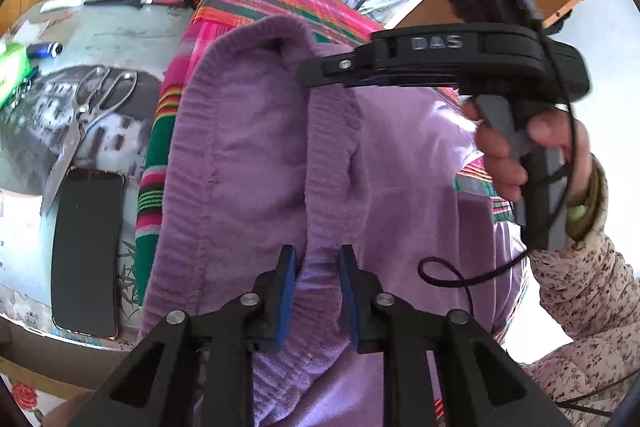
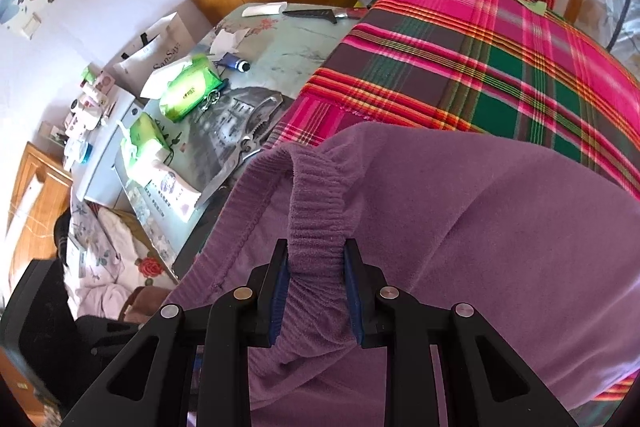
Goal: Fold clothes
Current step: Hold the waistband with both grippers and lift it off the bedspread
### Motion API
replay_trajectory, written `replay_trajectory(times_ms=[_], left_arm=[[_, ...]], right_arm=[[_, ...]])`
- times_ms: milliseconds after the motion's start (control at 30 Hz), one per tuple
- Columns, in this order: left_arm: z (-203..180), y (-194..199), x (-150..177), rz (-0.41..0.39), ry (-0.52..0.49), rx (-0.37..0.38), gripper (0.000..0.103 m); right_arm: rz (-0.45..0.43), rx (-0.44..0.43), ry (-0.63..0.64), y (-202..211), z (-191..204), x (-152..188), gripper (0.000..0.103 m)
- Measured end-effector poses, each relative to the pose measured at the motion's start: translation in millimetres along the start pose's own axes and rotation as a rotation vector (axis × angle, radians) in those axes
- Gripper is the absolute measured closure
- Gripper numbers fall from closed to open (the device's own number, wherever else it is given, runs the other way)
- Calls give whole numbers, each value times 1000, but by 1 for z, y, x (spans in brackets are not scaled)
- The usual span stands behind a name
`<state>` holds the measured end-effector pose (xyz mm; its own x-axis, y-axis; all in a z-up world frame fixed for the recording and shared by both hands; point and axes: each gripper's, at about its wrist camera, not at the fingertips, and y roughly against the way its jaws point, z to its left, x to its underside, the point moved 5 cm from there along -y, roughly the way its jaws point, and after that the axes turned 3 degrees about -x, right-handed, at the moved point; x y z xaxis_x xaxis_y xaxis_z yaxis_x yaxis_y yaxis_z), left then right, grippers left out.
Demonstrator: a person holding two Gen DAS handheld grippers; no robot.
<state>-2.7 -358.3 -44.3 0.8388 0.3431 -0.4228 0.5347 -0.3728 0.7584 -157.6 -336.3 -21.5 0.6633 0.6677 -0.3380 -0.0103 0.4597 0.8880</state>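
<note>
1. Purple garment (image 2: pixel 440 227): it lies on the plaid blanket (image 2: pixel 500 59) at the surface's near edge.
2. Your right hand-held gripper (image 2: pixel 316 291), tilted down, clamps its ribbed hem.
3. Your left hand-held gripper (image 1: pixel 316 291), angled down, straddles a hem fold; grip uncertain.

A purple fleece garment (image 1: pixel 256 131) with a ribbed knit hem lies bunched on a bright plaid cloth of pink, green and grey. The fabric is soft and fuzzy, paler lilac in the left wrist view and deeper violet (image 2: pixel 460 227) in the right. Its ribbed band (image 2: pixel 316 195) stands up in a gathered, upright fold, and a stitched seam runs along the flat ribbed edge beside it. The body of the garment billows in a rounded heap, covering the near part of the plaid cloth.
</note>
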Motion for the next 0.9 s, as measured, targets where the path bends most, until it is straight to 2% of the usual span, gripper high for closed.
replay_trajectory(times_ms=[200, 267, 300, 400, 433, 500, 667, 833, 900], left_arm=[[4, -8, 3, 20, 19, -31, 84], [3, -12, 3, 31, 30, -14, 72], [2, -13, 4, 34, 31, -8, 71], [-2, -14, 5, 35, 25, 8, 71], [-2, -15, 6, 38, 29, 22, 77], [3, -14, 6, 37, 58, 44, 77], [20, 6, 3, -47, 164, 51, 78], [33, 27, 0, -119, 234, 11, 78], [42, 23, -3, -117, 272, -14, 78]], right_arm=[[-15, -31, -4, 3, 4, -3, 77], [-18, -38, -2, 3, 8, -4, 77], [-18, -37, 1, 2, 9, -4, 77], [-16, -36, 5, 0, 12, -5, 77], [-15, -36, 5, 0, 12, -5, 77], [-15, -39, 2, 0, 11, -5, 77], [-19, -45, 7, -3, 12, -7, 77], [-37, -55, 20, -8, 20, -18, 77], [-42, -43, 26, -12, 25, -23, 77]])
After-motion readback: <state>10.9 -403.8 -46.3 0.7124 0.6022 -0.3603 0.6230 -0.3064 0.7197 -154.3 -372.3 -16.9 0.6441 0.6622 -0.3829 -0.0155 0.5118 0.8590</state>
